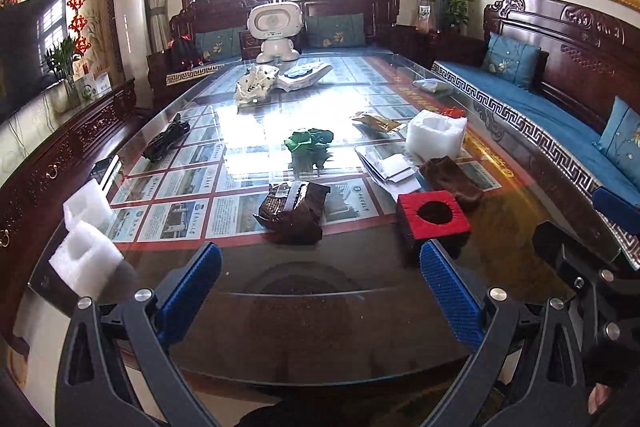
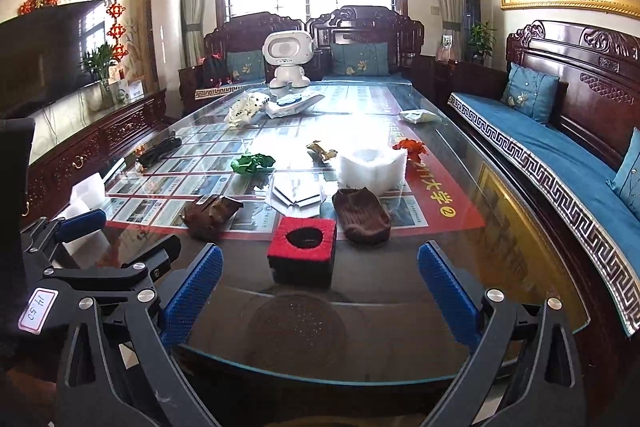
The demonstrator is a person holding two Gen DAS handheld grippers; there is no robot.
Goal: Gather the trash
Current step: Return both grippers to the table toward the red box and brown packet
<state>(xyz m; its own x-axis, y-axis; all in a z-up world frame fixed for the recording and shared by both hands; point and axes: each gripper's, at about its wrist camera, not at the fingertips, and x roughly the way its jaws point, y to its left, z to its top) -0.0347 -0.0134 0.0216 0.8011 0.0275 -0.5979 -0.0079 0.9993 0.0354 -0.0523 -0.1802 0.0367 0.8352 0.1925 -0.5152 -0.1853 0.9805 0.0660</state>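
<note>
Trash lies scattered on a glass-topped table (image 1: 320,291). Nearest are a black foam block with a red top and round hole (image 1: 434,217) (image 2: 304,245), a dark brown wrapper (image 1: 294,207) (image 2: 210,213) and a brown cloth piece (image 1: 452,177) (image 2: 362,213). Farther off lie green crumpled paper (image 1: 308,141) (image 2: 253,163), white papers (image 2: 296,195), a white foam block (image 1: 436,133) (image 2: 372,167) and a gold wrapper (image 1: 378,123). My left gripper (image 1: 320,259) and right gripper (image 2: 320,255) hover side by side over the near table edge, both open and empty.
Two white foam pieces (image 1: 86,251) sit at the table's left corner, a black cable (image 1: 166,141) beyond them. A white robot toy (image 1: 274,31) and more wrappers stand at the far end. A blue-cushioned wooden bench (image 1: 540,107) runs along the right, a cabinet with a TV (image 1: 28,43) along the left.
</note>
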